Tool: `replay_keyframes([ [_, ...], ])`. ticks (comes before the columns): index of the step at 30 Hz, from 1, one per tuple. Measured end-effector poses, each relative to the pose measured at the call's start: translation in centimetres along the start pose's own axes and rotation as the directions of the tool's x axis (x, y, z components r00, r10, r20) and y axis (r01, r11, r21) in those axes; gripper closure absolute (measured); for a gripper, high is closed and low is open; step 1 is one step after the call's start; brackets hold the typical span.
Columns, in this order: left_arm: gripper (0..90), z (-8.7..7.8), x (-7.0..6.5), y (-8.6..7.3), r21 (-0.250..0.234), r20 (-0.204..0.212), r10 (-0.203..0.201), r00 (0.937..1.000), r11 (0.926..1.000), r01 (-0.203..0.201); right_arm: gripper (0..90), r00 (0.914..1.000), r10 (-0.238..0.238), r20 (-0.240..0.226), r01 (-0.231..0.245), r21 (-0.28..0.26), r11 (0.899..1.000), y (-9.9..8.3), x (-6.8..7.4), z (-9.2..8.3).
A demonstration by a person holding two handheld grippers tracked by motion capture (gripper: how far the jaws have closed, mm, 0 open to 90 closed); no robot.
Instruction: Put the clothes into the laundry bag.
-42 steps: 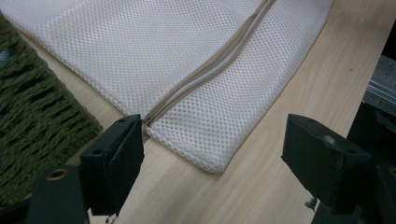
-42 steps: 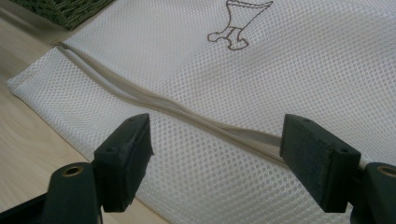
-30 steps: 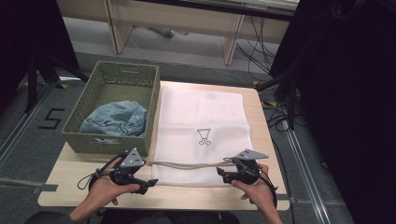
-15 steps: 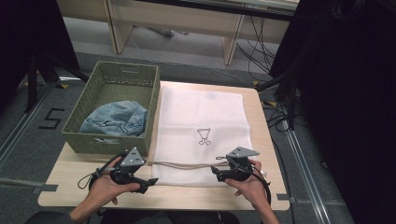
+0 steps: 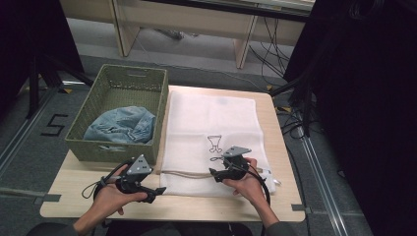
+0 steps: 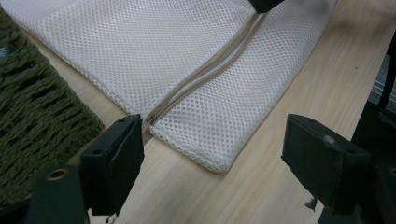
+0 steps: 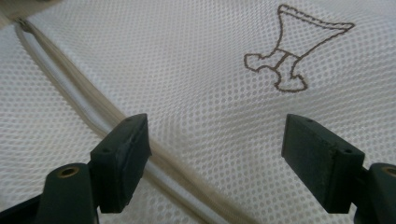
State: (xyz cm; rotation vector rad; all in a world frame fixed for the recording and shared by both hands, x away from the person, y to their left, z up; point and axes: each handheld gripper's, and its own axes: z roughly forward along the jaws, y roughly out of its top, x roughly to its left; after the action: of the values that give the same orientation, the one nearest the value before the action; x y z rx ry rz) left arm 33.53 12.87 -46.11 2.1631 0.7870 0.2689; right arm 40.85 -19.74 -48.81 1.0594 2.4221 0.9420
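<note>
Below: both sets of jaws spread wide, empty, over white mesh laundry bag (image 5: 211, 132), beige zipper (image 7: 70, 88) beside left pad. Risked snagging mesh, missing the pull.

Landmark: mesh bag (image 5: 211, 137), lying flat on the table (image 5: 285, 196). Basket (image 5: 118, 88) stands on the table just left of the bag, its wall beside the bag's left edge. Denim garment (image 5: 123, 125) lies inside the basket, toward its near end. Zipper (image 5: 187, 173) runs across the bag's near end. Printed mark (image 5: 215, 144) sits on the bag behind the zipper. Left gripper (image 5: 155, 191) lies at the bag's near left corner. Right gripper (image 5: 215, 173) is over the zipper, before the mark.
</note>
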Motion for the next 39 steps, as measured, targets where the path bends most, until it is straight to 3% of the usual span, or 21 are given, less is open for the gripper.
replay_keyframes([
  [1, 20.4, -0.1, 0.0, 0.0, 0.0, -0.004, 0.006, 1.0, 1.0, -0.006, 24.5, 0.9999, 0.007, -0.01, -0.006, 0.027, 1.0, 0.1, 0.0, 0.3],
  [4, 20.3, -0.2, 0.0, 0.0, 0.0, -0.003, -0.007, 1.0, 1.0, 0.007, 24.7, 1.0, -0.006, -0.007, 0.006, 0.009, 1.0, -0.1, 0.0, 1.3],
  [5, 20.3, -0.1, 0.1, 0.0, -0.006, -0.001, 0.009, 1.0, 0.9999, -0.009, 24.6, 0.9991, 0.023, -0.035, -0.022, 0.053, 0.998, -0.3, 0.1, 1.6],
  [7, 20.3, -0.1, 0.1, 0.0, -0.005, -0.004, -0.003, 1.0, 1.0, 0.003, 24.5, 0.9992, 0.007, -0.04, -0.004, 0.071, 0.997, -0.6, -0.3, 1.8],
  [11, 20.3, -0.2, 0.2, 0.0, -0.008, 0.002, -0.016, 0.9999, 0.9998, 0.016, 26.7, 0.9973, 0.006, -0.073, 0.0, 0.081, 0.997, -0.8, -0.9, 1.7],
  [13, 20.3, -0.2, 0.3, 0.0, -0.007, -0.003, -0.002, 1.0, 1.0, 0.002, 28.9, 0.9982, -0.015, -0.059, 0.018, 0.054, 0.998, -1.0, -1.0, 1.9],
  [14, 20.3, -0.2, 0.3, 0.1, -0.009, -0.003, 0.006, 1.0, 0.9999, -0.006, 38.6, 0.9986, -0.005, -0.052, 0.008, 0.057, 0.998, -0.9, -1.2, 1.8],
  [15, 20.3, -0.2, 0.3, 0.1, -0.009, -0.003, 0.006, 1.0, 0.9999, -0.006, 38.6, 0.9986, -0.005, -0.052, 0.008, 0.057, 0.998, -0.9, -1.2, 1.8],
  [16, 20.3, -0.2, 0.4, 0.1, -0.009, -0.002, 0.005, 1.0, 0.9999, -0.005, 45.0, 0.9989, -0.01, -0.045, 0.012, 0.045, 0.999, -0.9, -1.3, 1.8],
  [17, 20.3, -0.2, 0.3, 0.1, -0.014, -0.001, -0.016, 0.9999, 0.9998, 0.016, 56.7, 0.9984, -0.005, -0.057, 0.009, 0.075, 0.997, -0.6, -1.6, 1.5],
  [18, 20.3, -0.3, 0.4, 0.1, -0.011, -0.006, 0.0, 1.0, 0.9999, 0.0, 62.3, 0.9992, 0.003, -0.04, -0.001, 0.042, 0.999, -0.7, -1.7, 1.8],
  [20, 20.3, -0.3, 0.4, 0.1, -0.015, -0.008, -0.01, 0.9999, 0.9998, 0.01, 69.6, 0.9992, -0.012, -0.037, 0.015, 0.087, 0.996, -0.4, -1.9, 1.5],
  [21, 20.3, -0.4, 0.5, 0.1, -0.015, -0.009, -0.006, 0.9999, 0.9999, 0.006, 76.2, 0.9998, 0.011, -0.017, -0.01, 0.051, 0.999, -0.4, -1.7, 1.9],
  [22, 20.3, -0.4, 0.5, 0.1, -0.022, -0.009, -0.024, 0.9997, 0.9995, 0.024, 79.5, 0.9997, -0.021, -0.011, 0.022, 0.078, 0.997, -0.2, -1.9, 1.7],
  [24, 20.4, -0.5, 0.6, 0.2, -0.032, -0.012, -0.017, 0.9998, 0.9994, 0.016, 83.8, 0.9993, -0.038, -0.006, 0.038, 0.098, 0.994, 0.2, -1.7, 1.7],
  [25, 20.3, -0.6, 0.6, 0.2, -0.041, -0.014, -0.027, 0.9995, 0.9988, 0.026, 84.8, 0.9996, -0.025, 0.012, 0.024, 0.057, 0.998, 0.2, -1.5, 1.9],
  [27, 20.4, -0.7, 0.7, 0.3, -0.047, -0.024, -0.031, 0.9993, 0.9984, 0.029, 85.3, 0.9993, -0.033, 0.018, 0.032, 0.065, 0.997, 0.4, -1.4, 1.7],
  [28, 20.4, -1.0, 1.1, 0.4, -0.065, -0.027, -0.033, 0.9991, 0.9974, 0.031, 86.0, 0.9966, -0.079, 0.023, 0.077, 0.055, 0.995, 0.9, -1.7, 1.4],
  [33, 20.6, -2.4, 2.3, 1.2, -0.102, -0.067, -0.039, 0.997, 0.9943, 0.032, 86.4, 0.997, -0.06, 0.049, 0.059, 0.013, 0.998, 1.4, -1.6, 0.8],
  [34, 20.6, -2.8, 2.6, 1.5, -0.121, -0.075, -0.049, 0.996, 0.9919, 0.04, 86.5, 0.9978, -0.053, 0.04, 0.052, 0.026, 0.998, 1.6, -1.6, 0.4],
  [39, 19.4, -5.8, 5.6, 3.3, -0.202, -0.151, -0.108, 0.9826, 0.9764, 0.076, 86.5, 0.9972, -0.052, 0.053, 0.054, -0.033, 0.998, 2.4, -1.7, -0.8],
])
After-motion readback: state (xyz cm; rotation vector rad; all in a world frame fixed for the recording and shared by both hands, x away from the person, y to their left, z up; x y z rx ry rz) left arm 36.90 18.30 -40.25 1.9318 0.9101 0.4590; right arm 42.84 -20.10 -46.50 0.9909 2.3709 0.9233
